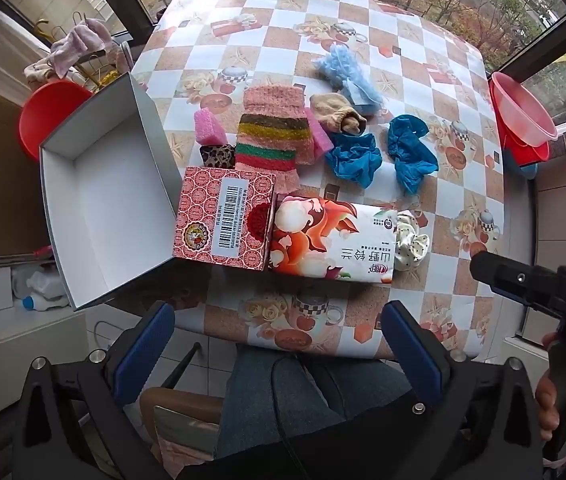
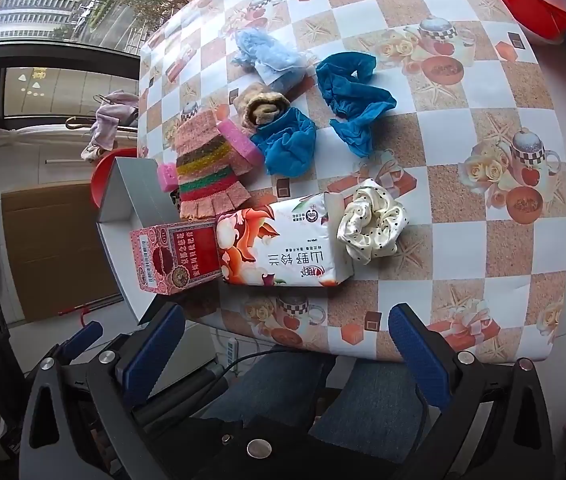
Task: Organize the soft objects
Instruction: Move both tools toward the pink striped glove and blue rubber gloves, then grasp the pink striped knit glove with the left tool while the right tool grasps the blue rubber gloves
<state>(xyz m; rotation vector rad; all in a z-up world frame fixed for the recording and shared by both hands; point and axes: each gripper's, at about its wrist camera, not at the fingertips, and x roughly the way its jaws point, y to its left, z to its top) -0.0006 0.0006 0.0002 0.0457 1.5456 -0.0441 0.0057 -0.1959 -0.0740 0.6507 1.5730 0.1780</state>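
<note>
Both claws hang off the near edge of the worktop [image 1: 435, 128], over the person's lap, with jaws spread wide and nothing between them: the left claw [image 1: 279, 340] looks straight down, the right claw [image 2: 287, 344] tilts forward. Just beyond the edge lie a red carton [image 1: 223, 220] and a tissue pack [image 1: 331, 236], the pack's long axis running along that edge. At the pack's right end rests the cream dotted scrunchie [image 2: 373, 220], touching it; it sits ahead and slightly right of the right claw, so I judge that hand the nearer one. The open white box [image 1: 95, 216] overhangs the left edge, beside the left claw. Farther back cluster a striped knitted piece [image 1: 273, 128], pink sponges [image 1: 208, 124], a rolled beige sock [image 1: 337, 112], two blue shoe covers [image 1: 411, 152] and a pale blue puff [image 1: 347, 74]. Bare worktop right of the scrunchie leaves open room for approach.
</note>
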